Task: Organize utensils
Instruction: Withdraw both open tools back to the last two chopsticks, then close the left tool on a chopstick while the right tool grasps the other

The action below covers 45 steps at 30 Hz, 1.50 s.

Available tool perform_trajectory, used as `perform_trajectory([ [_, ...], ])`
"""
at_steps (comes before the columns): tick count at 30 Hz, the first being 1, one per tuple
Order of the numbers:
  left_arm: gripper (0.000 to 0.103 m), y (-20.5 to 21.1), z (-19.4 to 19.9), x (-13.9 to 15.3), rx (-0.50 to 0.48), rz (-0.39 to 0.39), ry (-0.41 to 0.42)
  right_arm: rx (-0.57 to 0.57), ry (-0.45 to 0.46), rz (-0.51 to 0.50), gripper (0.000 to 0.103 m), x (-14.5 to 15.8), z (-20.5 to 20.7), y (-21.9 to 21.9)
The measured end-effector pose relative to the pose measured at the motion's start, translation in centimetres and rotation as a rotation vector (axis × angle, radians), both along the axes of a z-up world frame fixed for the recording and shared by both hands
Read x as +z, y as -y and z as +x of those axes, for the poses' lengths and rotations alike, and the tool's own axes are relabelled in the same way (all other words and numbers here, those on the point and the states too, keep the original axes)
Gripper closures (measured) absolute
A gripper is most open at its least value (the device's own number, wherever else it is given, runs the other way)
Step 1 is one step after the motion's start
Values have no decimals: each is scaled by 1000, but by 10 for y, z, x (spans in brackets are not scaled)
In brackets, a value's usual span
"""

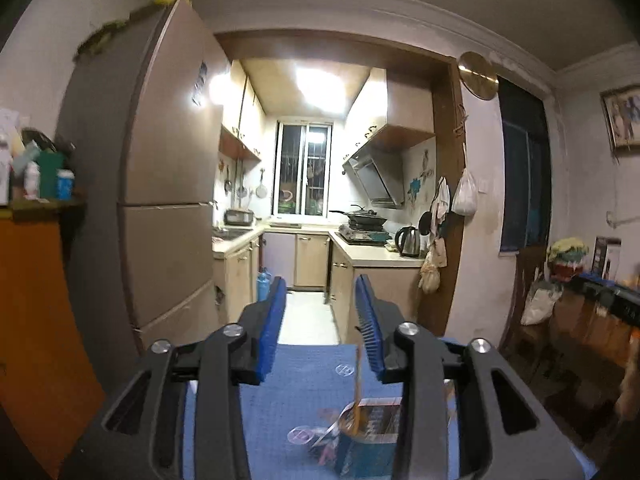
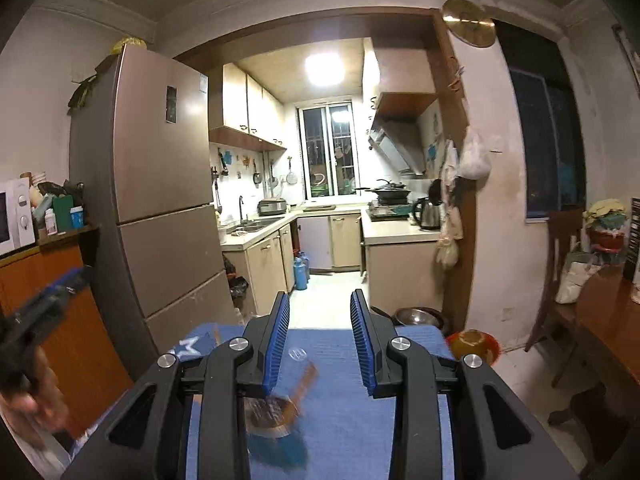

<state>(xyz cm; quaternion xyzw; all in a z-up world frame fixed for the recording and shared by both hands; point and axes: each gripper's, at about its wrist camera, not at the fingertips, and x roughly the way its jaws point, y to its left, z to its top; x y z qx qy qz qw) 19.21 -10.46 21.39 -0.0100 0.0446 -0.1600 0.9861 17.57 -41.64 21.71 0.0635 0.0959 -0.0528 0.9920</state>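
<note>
A blue container (image 1: 366,440) stands on the blue tablecloth (image 1: 304,380) below my left gripper (image 1: 320,292), with a brown stick-like utensil (image 1: 357,380) standing up out of it. My left gripper is open and empty, raised above the table. In the right wrist view the same container (image 2: 276,428) is blurred, low between the fingers, with a brown utensil (image 2: 304,380) leaning out. My right gripper (image 2: 320,304) is open and empty above the cloth (image 2: 340,420). The left gripper (image 2: 44,308) shows at the left edge there, held by a hand.
A tall fridge (image 2: 160,184) stands left, beside an orange cabinet (image 2: 60,320) with a microwave (image 2: 14,216). A kitchen with counters lies ahead. A metal bowl (image 2: 418,316) and an orange bowl (image 2: 476,344) sit beyond the table's far right corner. A wooden chair and table (image 2: 600,320) stand right.
</note>
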Motion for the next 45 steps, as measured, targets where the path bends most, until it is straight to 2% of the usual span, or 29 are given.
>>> perform_trajectory([
  [2, 66, -10, -28, -10, -3, 36, -3, -6, -19, -18, 70, -12, -32, 7],
  [5, 66, -20, -73, -47, -19, 122, -55, -24, -68, -79, 70, -52, -98, 8],
  [9, 67, -15, -140, -128, -54, 321, -140, -35, -145, -108, 71, -118, -170, -2],
  [11, 67, -11, -174, -173, -98, 380, -195, -57, -195, -142, 72, -161, -204, -16],
  [15, 67, -12, -216, -232, -140, 379, -283, -57, -251, -150, 72, -225, -248, -44],
  [18, 67, -11, -231, -258, -133, 358, -267, -23, -259, -106, 72, -260, -269, -65],
  [20, 67, -6, -233, -267, -113, 351, -242, -19, -235, -139, 72, -275, -275, -83],
  [23, 67, 1, -229, -281, -111, 337, -282, 7, -254, -127, 72, -290, -269, -96],
  [26, 67, 6, -231, -287, -91, 325, -272, 8, -258, -110, 72, -295, -263, -100],
  [32, 66, 4, -227, -301, -59, 286, -274, -31, -222, -145, 75, -309, -251, -109],
  [45, 67, 7, -230, -307, -32, 263, -231, -91, -141, -184, 76, -326, -247, -113],
])
